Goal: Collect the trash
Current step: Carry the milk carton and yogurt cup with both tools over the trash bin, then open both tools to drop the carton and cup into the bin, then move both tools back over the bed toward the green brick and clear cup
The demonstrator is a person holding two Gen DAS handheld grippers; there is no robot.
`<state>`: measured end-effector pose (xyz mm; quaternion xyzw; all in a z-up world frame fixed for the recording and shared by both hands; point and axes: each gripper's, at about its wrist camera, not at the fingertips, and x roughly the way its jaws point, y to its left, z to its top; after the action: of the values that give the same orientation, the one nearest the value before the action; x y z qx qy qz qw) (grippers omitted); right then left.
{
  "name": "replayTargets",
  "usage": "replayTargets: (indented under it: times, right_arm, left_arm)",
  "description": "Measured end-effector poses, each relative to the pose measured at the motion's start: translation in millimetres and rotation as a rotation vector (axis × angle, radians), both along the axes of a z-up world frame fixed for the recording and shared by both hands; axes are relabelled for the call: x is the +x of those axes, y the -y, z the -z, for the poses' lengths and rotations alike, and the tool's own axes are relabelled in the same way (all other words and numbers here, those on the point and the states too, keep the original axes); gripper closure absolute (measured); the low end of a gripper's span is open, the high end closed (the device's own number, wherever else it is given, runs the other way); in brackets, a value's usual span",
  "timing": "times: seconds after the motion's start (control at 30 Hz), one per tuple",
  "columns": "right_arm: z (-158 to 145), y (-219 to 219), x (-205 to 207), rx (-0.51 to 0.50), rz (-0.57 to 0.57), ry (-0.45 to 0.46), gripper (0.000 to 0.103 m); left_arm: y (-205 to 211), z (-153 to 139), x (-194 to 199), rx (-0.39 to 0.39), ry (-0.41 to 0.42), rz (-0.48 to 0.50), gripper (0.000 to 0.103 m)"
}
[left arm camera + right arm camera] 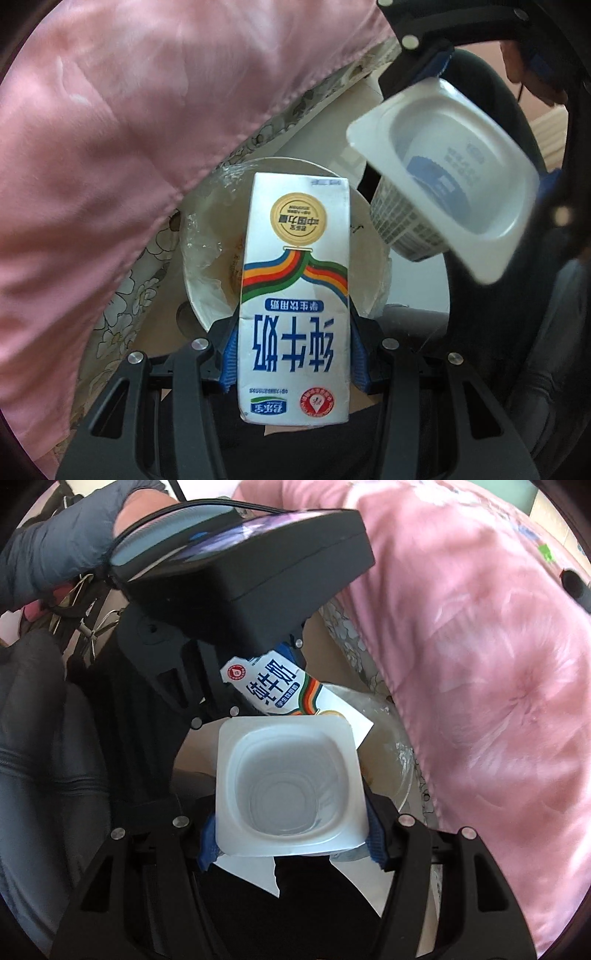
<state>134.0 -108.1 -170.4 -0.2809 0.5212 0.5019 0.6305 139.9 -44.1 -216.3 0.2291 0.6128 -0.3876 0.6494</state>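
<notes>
My left gripper [293, 350] is shut on a white milk carton [295, 295] with blue characters and a rainbow stripe, held over a white round bin [207, 258] lined with clear plastic. My right gripper [291, 834] is shut on an empty white yogurt cup [288, 786], mouth toward the camera. The cup also shows in the left wrist view [454, 177] at upper right, tilted, held above and right of the bin. The carton also shows in the right wrist view [273, 686], just beyond the cup, under the left gripper's black body.
A pink quilt [110, 129] over a floral sheet [122, 306] fills the left of the left wrist view and the right of the right wrist view [480, 664]. The bin rim [404, 775] lies right of the cup. A dark padded sleeve [37, 738] is at left.
</notes>
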Motion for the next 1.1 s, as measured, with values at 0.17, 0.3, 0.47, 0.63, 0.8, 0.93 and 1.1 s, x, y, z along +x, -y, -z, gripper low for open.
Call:
replayTargets:
  times: [0.17, 0.3, 0.47, 0.63, 0.8, 0.93, 1.1]
  right_arm:
    - [17, -1, 16, -0.030, 0.047, 0.002, 0.020]
    - [13, 4, 24, 0.008, 0.141, 0.043, 0.018]
    - [-17, 21, 32, 0.154, 0.281, 0.119, 0.016]
    - [-40, 35, 20, 0.171, 0.291, 0.222, 0.007]
    - [-43, 38, 3, 0.150, 0.216, 0.227, 0.007]
    - [-56, 35, 1, 0.138, 0.216, 0.243, 0.007]
    - [-85, 36, 7, 0.124, 0.293, 0.291, 0.007]
  left_arm:
    - [-4, 10, 9, -0.016, -0.015, -0.046, 0.014]
    - [-13, 8, 16, -0.029, -0.017, -0.109, 0.012]
    - [-20, -12, 11, -0.061, 0.027, -0.135, 0.011]
    - [-17, -38, 6, -0.082, 0.065, -0.129, 0.011]
    - [-16, -57, 13, -0.088, 0.118, -0.127, 0.011]
    - [-18, -81, 22, -0.104, 0.163, -0.129, 0.011]
    - [-17, -114, 35, -0.112, 0.241, -0.136, 0.011]
